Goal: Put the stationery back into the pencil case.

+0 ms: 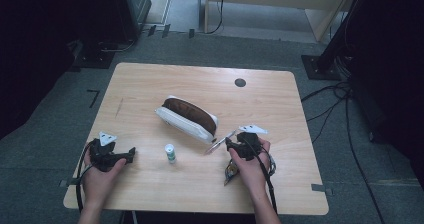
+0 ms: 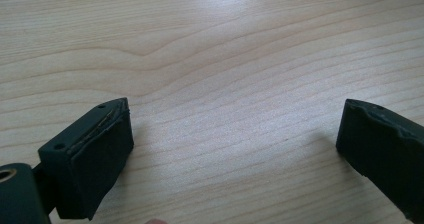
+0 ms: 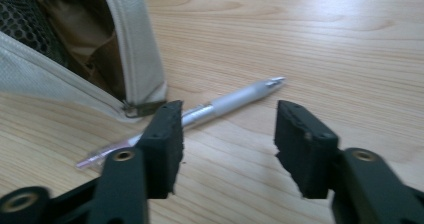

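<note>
Pen (image 3: 227, 103) lies on the table (image 1: 150, 84) just beside the open pouch (image 1: 187, 118). Right gripper (image 3: 227, 134) hovers near it, jaws half open and empty. I judge the next move is grasping the pen. Left gripper (image 2: 235, 139) rests wide open, empty.

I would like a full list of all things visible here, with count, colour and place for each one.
table: one, light wood, centre of the high view.
pouch: one, white with brown inside, unzipped, middle of table.
pen: one, silver and clear, lying on table by the pouch's zip end, beyond the right gripper's jaws.
small bottle: one, white with green label, upright, in front of pouch.
hole: one, dark, round, far side of table.
left gripper: one, black, open over bare wood.
right gripper: one, black, open, near the pen.
hands: two, one per gripper.
</note>
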`<state>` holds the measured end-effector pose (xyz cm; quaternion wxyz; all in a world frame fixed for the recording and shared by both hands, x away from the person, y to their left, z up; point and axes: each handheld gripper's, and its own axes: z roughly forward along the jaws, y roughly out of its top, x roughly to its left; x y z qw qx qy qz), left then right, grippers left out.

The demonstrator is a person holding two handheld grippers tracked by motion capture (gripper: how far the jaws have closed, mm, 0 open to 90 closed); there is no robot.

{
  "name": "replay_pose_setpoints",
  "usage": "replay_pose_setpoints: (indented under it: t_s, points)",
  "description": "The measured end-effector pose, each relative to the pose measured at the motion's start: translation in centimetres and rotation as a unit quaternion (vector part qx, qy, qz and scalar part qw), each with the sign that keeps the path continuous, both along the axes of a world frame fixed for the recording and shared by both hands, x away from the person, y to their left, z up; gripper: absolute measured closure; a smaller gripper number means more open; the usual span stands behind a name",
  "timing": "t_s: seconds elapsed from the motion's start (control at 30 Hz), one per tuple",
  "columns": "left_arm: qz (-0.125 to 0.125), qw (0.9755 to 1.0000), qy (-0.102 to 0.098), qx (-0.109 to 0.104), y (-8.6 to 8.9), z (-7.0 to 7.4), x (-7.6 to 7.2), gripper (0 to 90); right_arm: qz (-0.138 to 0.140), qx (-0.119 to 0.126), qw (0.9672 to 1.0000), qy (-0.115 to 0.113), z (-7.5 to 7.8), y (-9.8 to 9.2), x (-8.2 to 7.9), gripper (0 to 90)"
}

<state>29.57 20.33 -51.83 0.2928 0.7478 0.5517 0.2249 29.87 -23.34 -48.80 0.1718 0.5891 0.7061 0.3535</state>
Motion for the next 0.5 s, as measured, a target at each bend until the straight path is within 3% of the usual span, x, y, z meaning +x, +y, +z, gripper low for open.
replay_pose_setpoints:
  t_s: [0.13,0.3,0.5]
  points:
    - [0.0,1.0,0.0,0.0,0.0,0.0,0.0,1.8,-0.028,-0.013,0.9994,0.012,-0.1,1.4,1.2,25.8]
    - [0.0,1.0,0.0,0.0,0.0,0.0,0.0,1.8,-0.067,-0.023,0.9966,0.042,-1.1,1.6,3.0,25.9]
    - [0.0,1.0,0.0,0.0,0.0,0.0,0.0,1.8,-0.069,-0.044,0.9956,0.045,-1.9,2.6,3.3,28.7]
